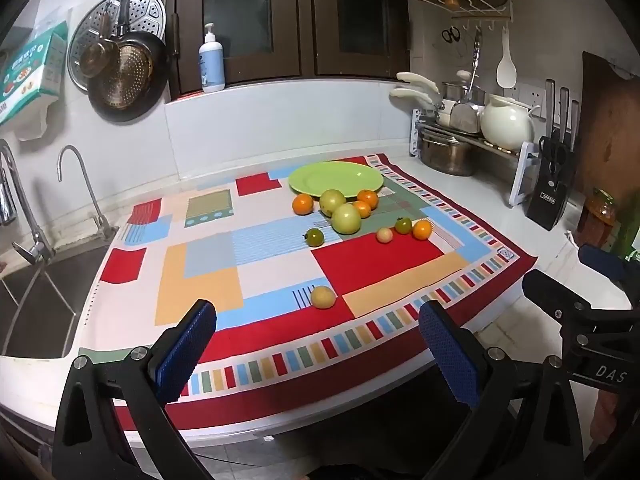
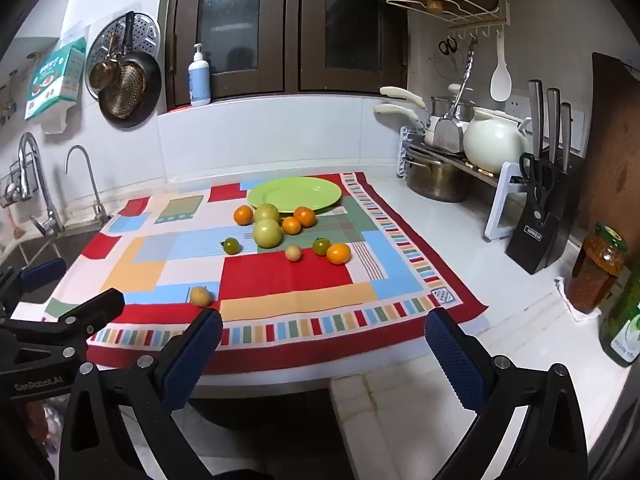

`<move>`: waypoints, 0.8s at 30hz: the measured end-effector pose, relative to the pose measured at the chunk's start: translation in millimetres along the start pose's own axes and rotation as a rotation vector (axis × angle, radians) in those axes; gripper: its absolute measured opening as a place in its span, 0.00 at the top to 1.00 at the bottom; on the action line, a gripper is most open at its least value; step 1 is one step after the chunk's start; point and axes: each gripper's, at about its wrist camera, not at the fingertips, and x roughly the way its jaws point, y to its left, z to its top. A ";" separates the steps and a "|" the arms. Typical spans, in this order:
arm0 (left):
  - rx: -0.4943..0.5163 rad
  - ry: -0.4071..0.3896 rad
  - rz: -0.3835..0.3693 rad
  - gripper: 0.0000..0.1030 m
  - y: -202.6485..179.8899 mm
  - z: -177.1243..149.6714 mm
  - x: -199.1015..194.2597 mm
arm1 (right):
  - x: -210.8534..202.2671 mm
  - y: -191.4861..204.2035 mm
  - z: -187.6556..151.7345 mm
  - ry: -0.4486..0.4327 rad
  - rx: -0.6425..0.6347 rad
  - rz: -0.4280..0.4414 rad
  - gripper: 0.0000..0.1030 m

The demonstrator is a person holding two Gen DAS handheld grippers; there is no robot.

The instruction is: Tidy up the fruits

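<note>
An empty green plate (image 1: 335,178) (image 2: 294,194) sits at the far side of a patchwork cloth (image 1: 276,272) (image 2: 280,280). Just in front of it lie two large pale green fruits (image 1: 346,219) (image 2: 267,233), several small oranges (image 1: 303,204) (image 2: 338,253), two small dark green fruits (image 1: 314,237) (image 2: 231,245) and a small pale one (image 1: 384,235) (image 2: 293,253). A lone yellow fruit (image 1: 323,297) (image 2: 200,296) lies near the cloth's front edge. My left gripper (image 1: 318,336) and my right gripper (image 2: 324,340) are both open and empty, held off the counter's front edge.
A sink (image 1: 36,300) with taps (image 1: 78,176) lies left of the cloth. A dish rack with pots (image 2: 452,152), a knife block (image 2: 538,228), a jar (image 2: 598,268) and a green bottle (image 2: 624,320) stand on the right. Pans (image 1: 120,64) hang on the wall.
</note>
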 end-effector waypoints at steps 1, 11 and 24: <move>-0.001 0.004 0.001 0.00 0.3 -0.4 0.3 | 0.4 0.0 0.3 -0.001 0.000 -0.002 0.01; -0.001 -0.018 -0.007 0.00 -2.0 10.0 -5.7 | -5.4 -0.3 4.9 -0.026 0.006 0.018 0.01; 0.000 -0.047 0.001 0.00 -3.1 12.0 -10.1 | -3.2 -2.6 9.3 -0.037 0.000 0.025 0.01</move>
